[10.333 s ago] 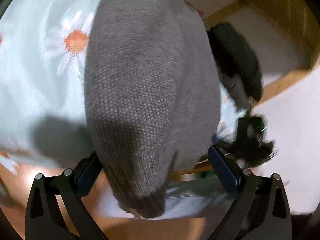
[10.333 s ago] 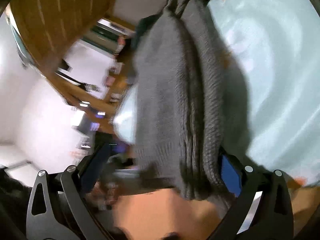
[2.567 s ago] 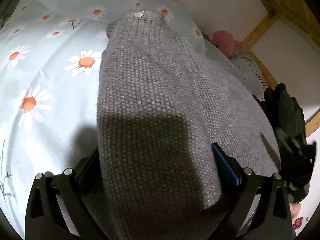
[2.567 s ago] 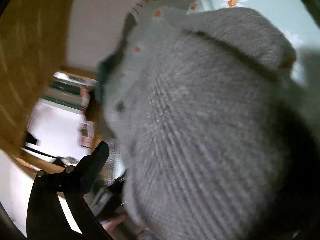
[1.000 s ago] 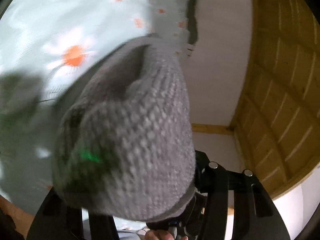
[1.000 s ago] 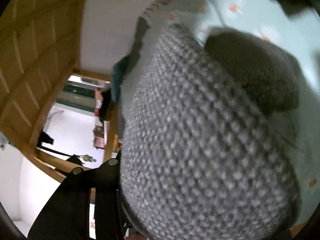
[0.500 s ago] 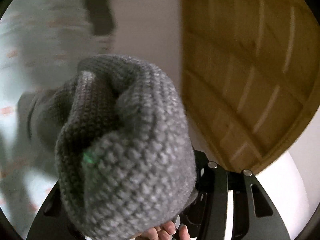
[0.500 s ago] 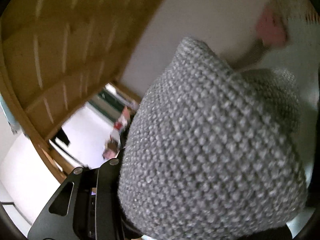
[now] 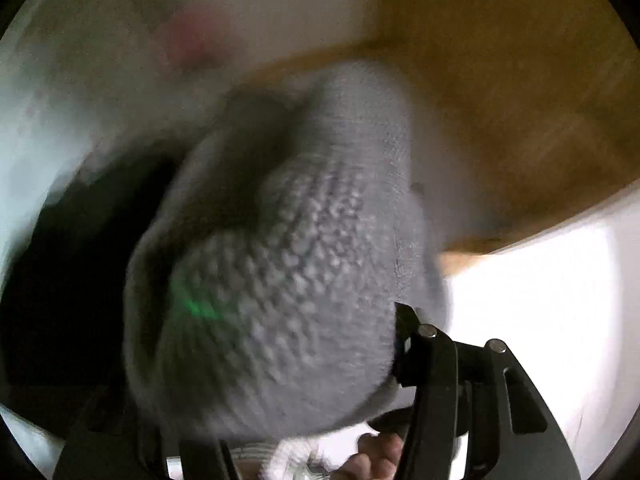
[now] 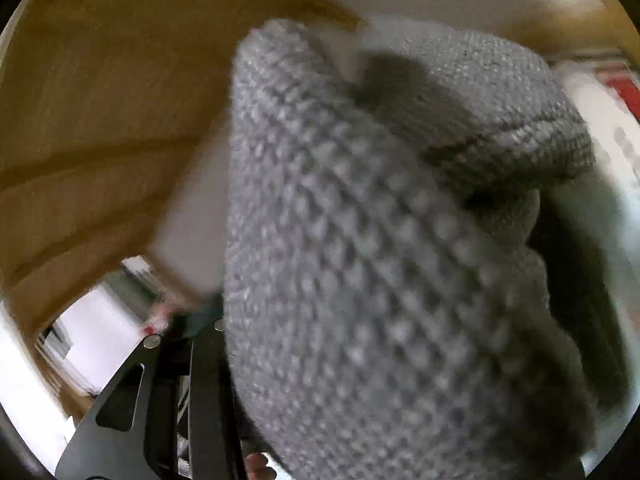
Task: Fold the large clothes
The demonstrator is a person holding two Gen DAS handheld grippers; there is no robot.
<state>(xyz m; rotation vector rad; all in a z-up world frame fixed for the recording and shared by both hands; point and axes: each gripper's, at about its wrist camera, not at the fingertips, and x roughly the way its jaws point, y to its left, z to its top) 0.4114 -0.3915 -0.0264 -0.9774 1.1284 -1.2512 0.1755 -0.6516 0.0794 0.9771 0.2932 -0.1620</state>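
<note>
A grey knitted sweater (image 9: 288, 288) is bunched up and fills the middle of the left wrist view. My left gripper (image 9: 320, 408) is shut on it; only its right finger (image 9: 432, 392) shows. The same grey sweater (image 10: 380, 280) fills most of the right wrist view, folded over itself. My right gripper (image 10: 328, 400) is shut on it; only its left finger (image 10: 200, 392) shows, the other is hidden by the knit. Both views are blurred by motion.
Wooden planks (image 9: 520, 100) and a white wall (image 9: 280, 8) lie behind the sweater. A pink soft toy (image 9: 192, 40) and the pale bedsheet (image 9: 36, 120) show at the left. A dark garment (image 9: 60, 280) lies at lower left. A bright room opening (image 10: 92, 328) shows lower left.
Both grippers have swung with the bunched sweater held up. The left wrist view has turned from the wooden wall toward the pink toy and the dark garment. The bed's edge has come into the right wrist view.
</note>
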